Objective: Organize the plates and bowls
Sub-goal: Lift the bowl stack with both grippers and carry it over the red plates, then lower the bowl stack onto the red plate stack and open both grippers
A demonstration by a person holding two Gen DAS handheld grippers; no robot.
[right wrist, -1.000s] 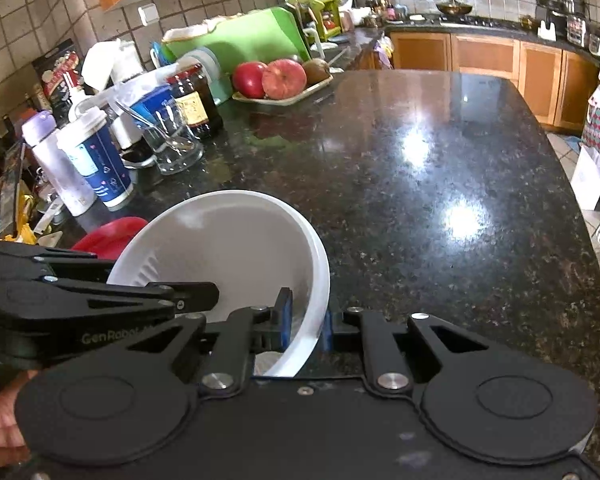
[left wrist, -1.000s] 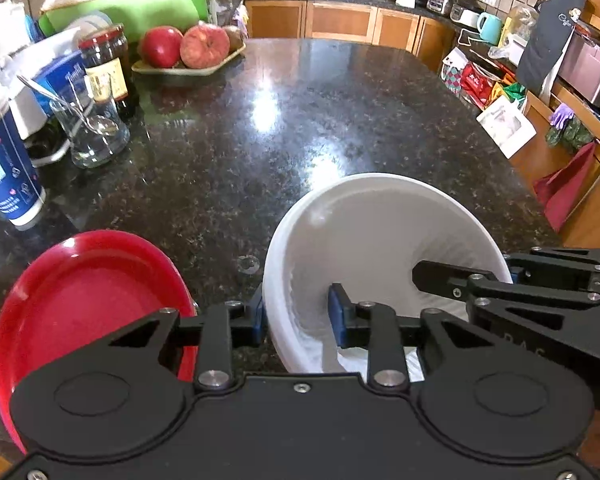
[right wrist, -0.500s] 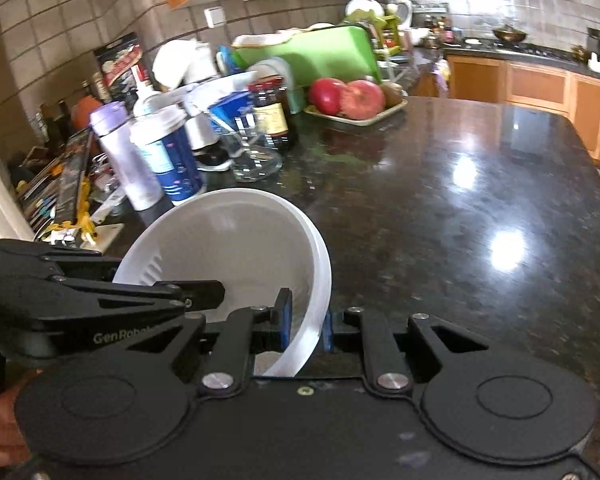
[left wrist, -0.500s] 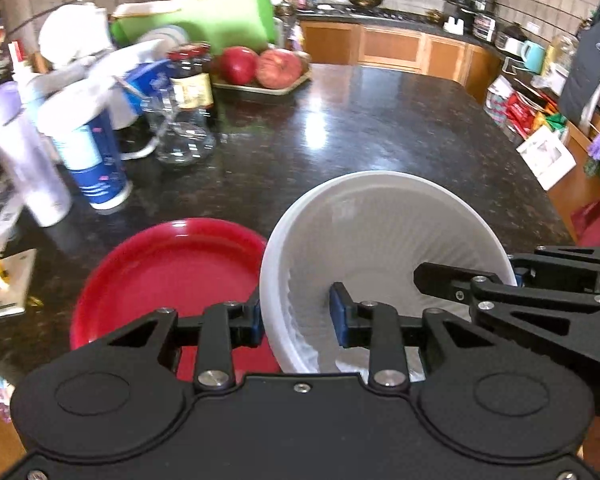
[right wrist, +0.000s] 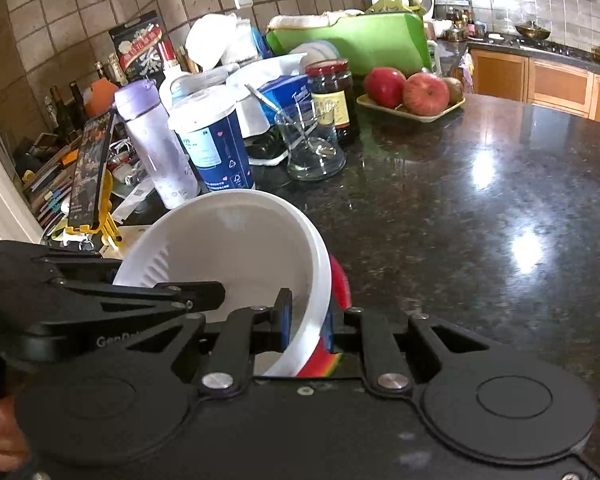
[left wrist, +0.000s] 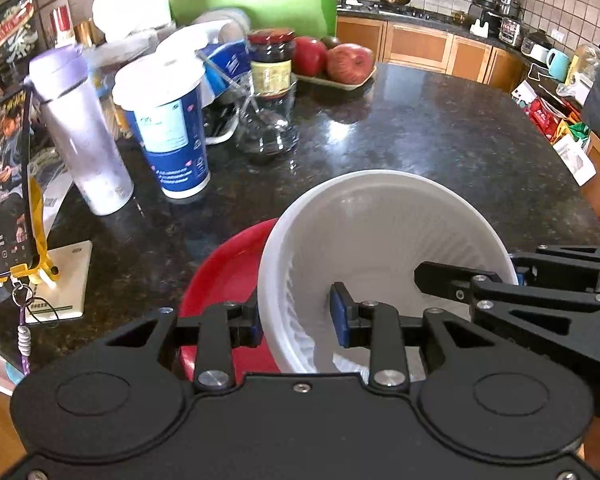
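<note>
Two black claws hold one white bowl (left wrist: 384, 236) above a dark speckled stone surface (left wrist: 440, 140). There is one bowl and one red plate (left wrist: 224, 276) in view.

The left claw (left wrist: 298, 314) grips the bowl's left wall: one blue-padded finger sits outside the rim, the other inside the bowl, so the gap between them is moderate and filled by the wall. The right claw (right wrist: 308, 320) is nearly closed, pinching the thin right rim of the bowl between its two blue pads.

The bowl is plain white, round and deep, with fine ridges fanning up its inner wall and a smooth rim. It is tilted, its opening turned toward the cameras. It hangs over the right part of the red plate, which lies flat on the surface beneath it; whether bowl and plate touch cannot be told. The plate is glossy red with a shallow raised edge.

Behind, along the left of the surface, stand one lilac bottle (left wrist: 84, 136), one blue and white cup (left wrist: 168, 128), one clear glass (left wrist: 266, 120) with a spoon in it, and one dark jar (left wrist: 271, 64) with a red lid. Further back, a tray (right wrist: 412, 114) holds two red apples beside a green cutting board (right wrist: 364, 46). A phone on a yellow stand (left wrist: 4, 184) sits at the far left.
</note>
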